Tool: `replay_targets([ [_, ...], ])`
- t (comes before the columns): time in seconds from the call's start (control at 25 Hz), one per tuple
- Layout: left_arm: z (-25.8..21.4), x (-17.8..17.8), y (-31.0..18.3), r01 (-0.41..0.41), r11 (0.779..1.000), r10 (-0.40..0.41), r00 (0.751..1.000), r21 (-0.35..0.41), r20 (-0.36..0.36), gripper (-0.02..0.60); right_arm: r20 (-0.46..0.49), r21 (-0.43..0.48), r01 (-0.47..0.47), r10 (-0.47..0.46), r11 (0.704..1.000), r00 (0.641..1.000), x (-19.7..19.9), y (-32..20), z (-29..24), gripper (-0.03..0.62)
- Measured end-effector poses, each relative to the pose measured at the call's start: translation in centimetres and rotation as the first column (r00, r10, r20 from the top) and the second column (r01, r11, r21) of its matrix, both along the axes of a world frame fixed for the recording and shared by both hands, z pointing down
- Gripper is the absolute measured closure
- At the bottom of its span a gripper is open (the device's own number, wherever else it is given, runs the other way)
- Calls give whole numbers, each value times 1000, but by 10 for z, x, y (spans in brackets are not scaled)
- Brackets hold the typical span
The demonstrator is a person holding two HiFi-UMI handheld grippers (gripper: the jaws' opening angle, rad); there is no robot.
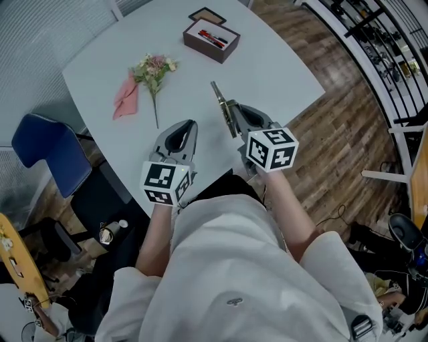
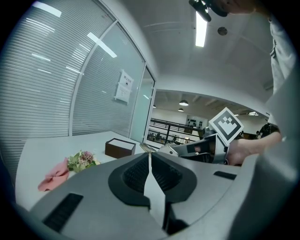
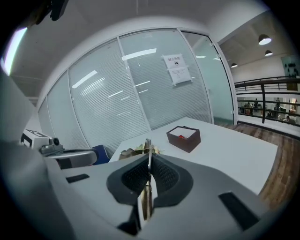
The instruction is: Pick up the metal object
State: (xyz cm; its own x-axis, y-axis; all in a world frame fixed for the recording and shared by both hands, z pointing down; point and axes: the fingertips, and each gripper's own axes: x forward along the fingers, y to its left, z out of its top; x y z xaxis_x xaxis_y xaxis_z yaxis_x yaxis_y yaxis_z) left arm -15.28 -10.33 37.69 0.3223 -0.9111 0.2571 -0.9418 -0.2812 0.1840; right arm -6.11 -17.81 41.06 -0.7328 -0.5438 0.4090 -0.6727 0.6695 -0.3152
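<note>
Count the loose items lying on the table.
4: pink cloth at left; flowers beside it; brown box at the far side; flat dark-rimmed piece just beyond the box. The metal object is held in the right gripper, so not counted.

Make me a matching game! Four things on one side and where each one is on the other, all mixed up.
Things:
1. metal object
2. pink cloth
3. brown box
4. blue chair

Places:
A. on the floor beside the table
B. clamped in the right gripper
C. lying next to the flowers
D. has red pens inside

Pairs: 1-B, 2-C, 3-D, 4-A
</note>
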Motion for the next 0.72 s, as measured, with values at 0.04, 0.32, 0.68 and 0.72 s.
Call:
replay_targets([
  [0.04, -1, -1, 1, -4, 1000, 4, 1000, 3, 1, 551, 12, -3, -7, 7, 1000, 1000, -1, 2, -3, 586],
  [0.32, -8, -5, 12, -31, 999, 31, 999, 19, 12, 551, 71, -4, -34, 34, 999, 997, -10, 21, -19, 586],
  [0.68, -14, 0, 27, -53, 998, 53, 999, 33, 6, 557, 127, 27, -42, 39, 999, 991, -15, 51, -38, 586],
  [0.72, -16, 1, 28, -57, 998, 56, 998, 33, 7, 557, 131, 30, -45, 40, 999, 991, -15, 53, -41, 586],
])
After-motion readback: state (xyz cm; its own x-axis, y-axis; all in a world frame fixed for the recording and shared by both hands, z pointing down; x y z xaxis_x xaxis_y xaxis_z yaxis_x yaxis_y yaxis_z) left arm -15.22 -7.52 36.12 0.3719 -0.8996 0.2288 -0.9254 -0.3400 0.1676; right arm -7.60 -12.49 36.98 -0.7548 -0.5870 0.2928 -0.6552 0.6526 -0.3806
